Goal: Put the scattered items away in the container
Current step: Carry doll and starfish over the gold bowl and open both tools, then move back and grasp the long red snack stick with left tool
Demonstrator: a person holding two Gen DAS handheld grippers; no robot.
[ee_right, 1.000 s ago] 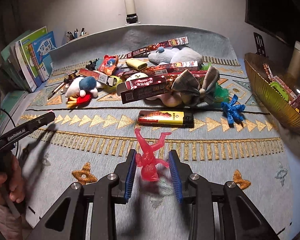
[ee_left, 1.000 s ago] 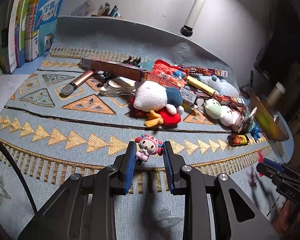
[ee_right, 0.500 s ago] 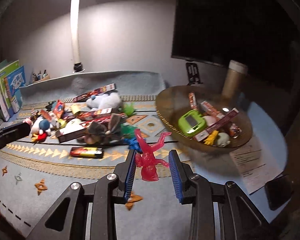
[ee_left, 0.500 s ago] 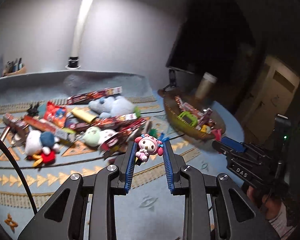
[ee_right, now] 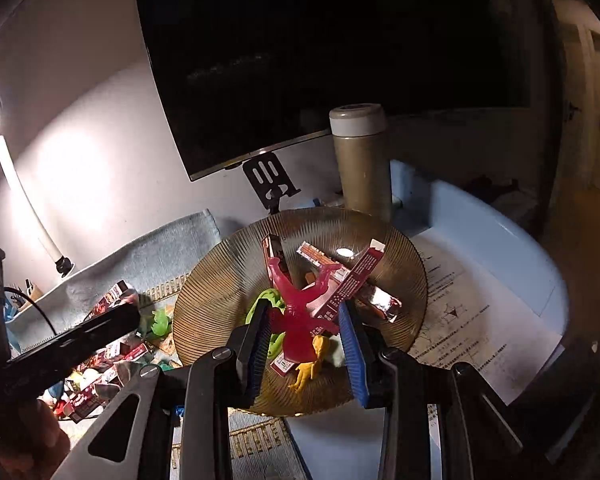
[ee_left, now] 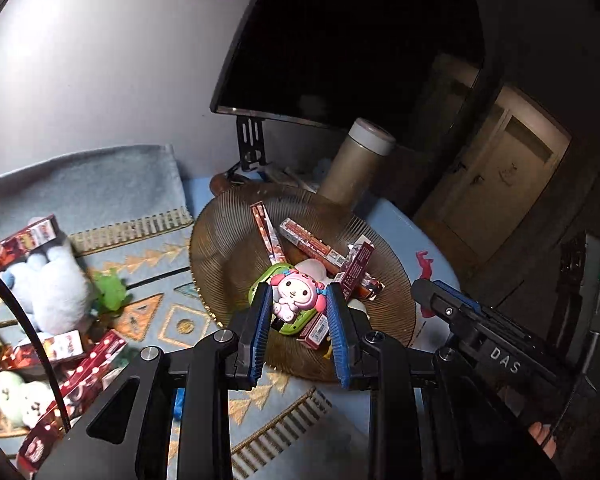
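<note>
Left wrist view: both grippers, swung from the rug, now hover over the bowl [ee_left: 236, 240], left gripper [ee_left: 298, 312] narrowly clamping the pink doll [ee_left: 296, 294], right gripper [ee_right: 306, 334] pinching the red figure [ee_right: 300, 316], ready for release

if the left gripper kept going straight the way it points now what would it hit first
Likely the green handheld game lying in the ribbed amber glass bowl, just beyond the pink doll figure the left gripper holds; depth is unclear.

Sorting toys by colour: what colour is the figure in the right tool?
Translucent red figure, clearest in right wrist view.
</note>
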